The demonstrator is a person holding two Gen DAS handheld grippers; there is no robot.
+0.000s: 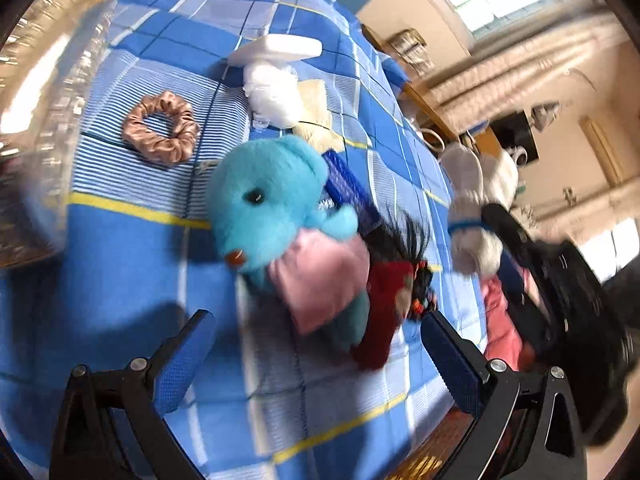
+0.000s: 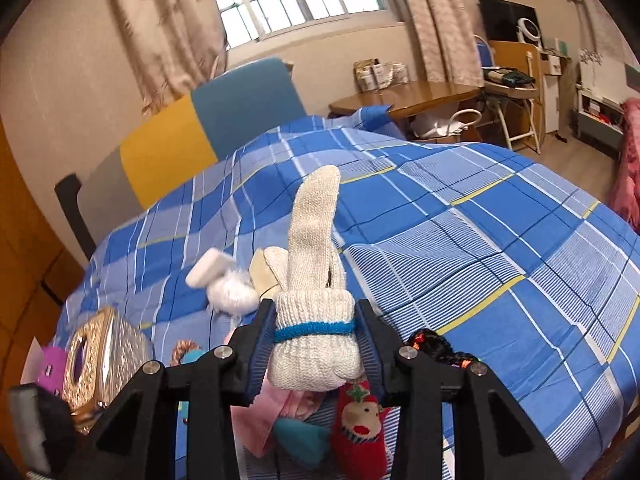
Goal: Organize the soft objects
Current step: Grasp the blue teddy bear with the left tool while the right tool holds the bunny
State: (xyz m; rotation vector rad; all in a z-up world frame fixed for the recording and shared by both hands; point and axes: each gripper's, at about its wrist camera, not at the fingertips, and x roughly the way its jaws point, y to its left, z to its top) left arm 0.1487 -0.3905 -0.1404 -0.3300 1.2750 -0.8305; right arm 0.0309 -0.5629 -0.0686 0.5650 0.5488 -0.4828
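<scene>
At lower centre, the right gripper (image 2: pixel 316 344) pinches the cream knitted glove with blue band (image 2: pixel 314 336). The left gripper (image 1: pixel 316 356) stands spread, empty. The limp glove may slip out.

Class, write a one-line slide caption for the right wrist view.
Right gripper clamps a cream knitted rabbit toy with a blue neck band above the blue plaid bedspread.

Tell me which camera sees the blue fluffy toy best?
The left wrist view. There the blue plush toy lies whole on the checked bedspread, its eye and orange nose plain, ahead of the open left gripper. The right wrist view shows only a teal bit under the gripper.
</scene>
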